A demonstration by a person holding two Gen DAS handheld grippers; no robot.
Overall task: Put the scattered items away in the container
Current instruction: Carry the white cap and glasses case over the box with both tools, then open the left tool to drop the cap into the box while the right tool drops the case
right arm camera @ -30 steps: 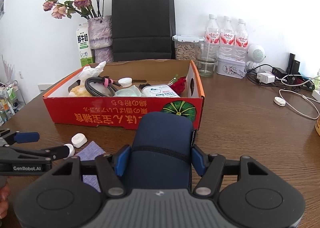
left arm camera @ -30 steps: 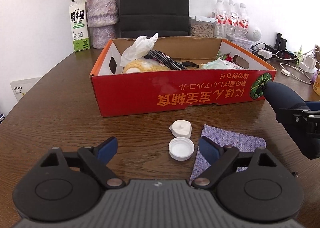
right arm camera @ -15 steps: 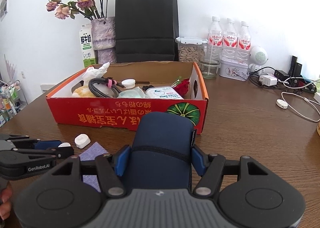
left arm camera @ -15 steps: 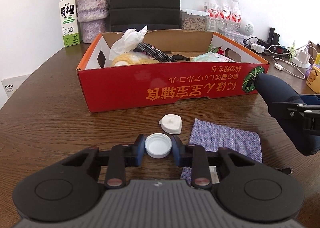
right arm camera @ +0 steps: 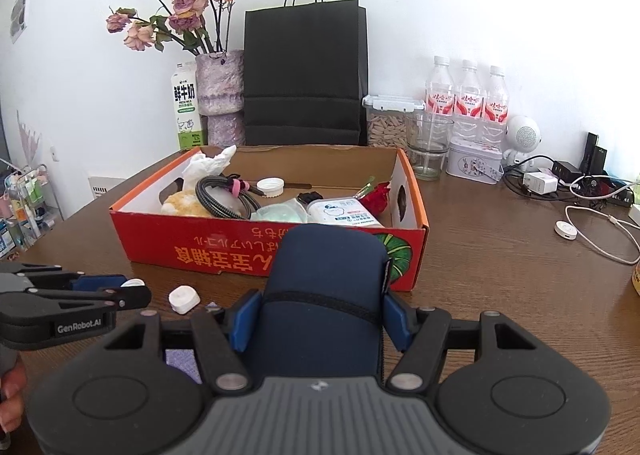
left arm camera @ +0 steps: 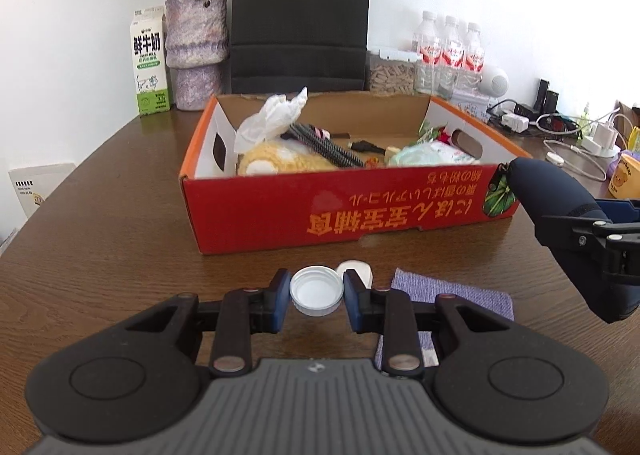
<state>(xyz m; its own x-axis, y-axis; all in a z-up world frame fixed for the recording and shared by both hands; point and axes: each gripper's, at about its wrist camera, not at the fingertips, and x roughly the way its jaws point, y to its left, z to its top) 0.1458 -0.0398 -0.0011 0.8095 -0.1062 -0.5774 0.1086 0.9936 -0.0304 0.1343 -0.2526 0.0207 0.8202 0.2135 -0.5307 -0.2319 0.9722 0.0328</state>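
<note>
My left gripper [left arm camera: 317, 291] is shut on a white bottle cap [left arm camera: 317, 290], held just above the wooden table in front of the red cardboard box [left arm camera: 360, 211]. A small white case [left arm camera: 357, 270] lies on the table right behind the cap, beside a purple cloth mat [left arm camera: 456, 295]. My right gripper [right arm camera: 323, 311] is shut on a dark blue pouch [right arm camera: 324, 287], held before the box's front wall [right arm camera: 224, 255]. In the right wrist view the left gripper [right arm camera: 100, 291] shows at the left edge, next to the white case [right arm camera: 184, 299]. The box holds a tissue, a cable, a plush toy and several other things.
Behind the box stand a black paper bag [left arm camera: 300, 15], a vase of dried flowers [left arm camera: 196, 51], a milk carton [left arm camera: 149, 61], water bottles [right arm camera: 466, 95] and a glass jar [right arm camera: 428, 151]. Chargers and cables [right arm camera: 580, 191] lie at the right. A person's hand [right arm camera: 10, 395] shows at the lower left.
The left gripper closed around the white cap, which lay between its open fingers a second ago, and raised it slightly. The right gripper kept its hold on the pouch and stayed put.
</note>
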